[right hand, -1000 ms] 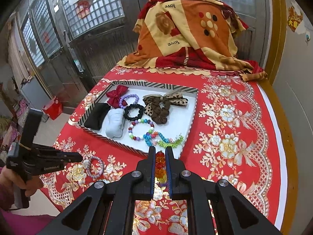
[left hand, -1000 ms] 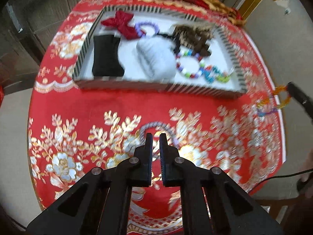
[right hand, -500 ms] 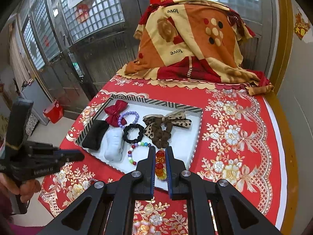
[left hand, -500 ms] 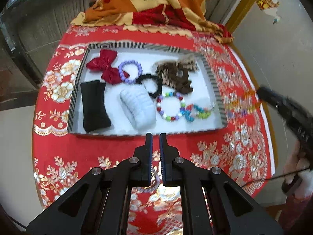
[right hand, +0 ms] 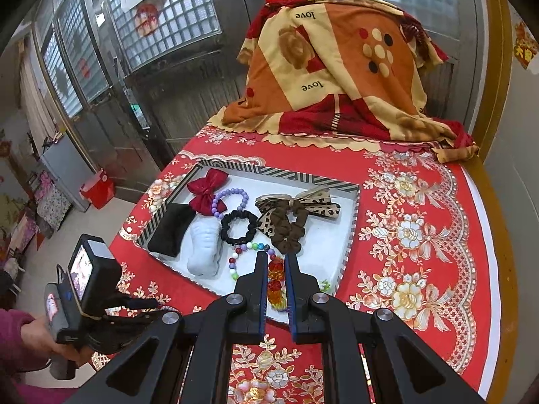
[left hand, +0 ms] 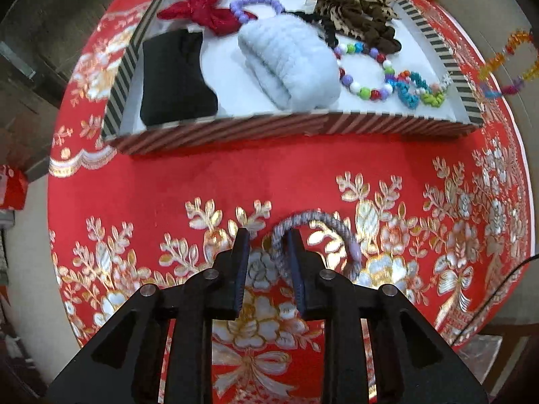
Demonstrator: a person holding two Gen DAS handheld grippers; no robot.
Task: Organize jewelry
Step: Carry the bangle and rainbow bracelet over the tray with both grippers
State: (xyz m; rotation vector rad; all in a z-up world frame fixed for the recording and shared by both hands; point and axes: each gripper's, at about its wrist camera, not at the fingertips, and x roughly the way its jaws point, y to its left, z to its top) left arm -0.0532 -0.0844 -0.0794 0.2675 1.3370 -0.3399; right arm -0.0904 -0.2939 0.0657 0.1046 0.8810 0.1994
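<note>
Left tool [left hand: 266,235] spread, straddling grey bracelet [left hand: 313,235] on desk [left hand: 235,175]. Right tool [right hand: 273,259] clenches orange beads [right hand: 275,282]. Next, we judge: pinch, lift toward tray [left hand: 303,126] at 12 o'clock.

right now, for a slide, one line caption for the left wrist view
Open left gripper straddling one side of a grey braided bracelet on the red tablecloth, in front of the striped tray of accessories.

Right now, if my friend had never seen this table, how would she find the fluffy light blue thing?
Find the striped tray on the red flowered tablecloth. Inside, near its front wall, a plump fluffy pale blue hair tie lies between the flat black pouch and the colourful bead bracelet. It is the only soft, ribbed, pale thing there.
</note>
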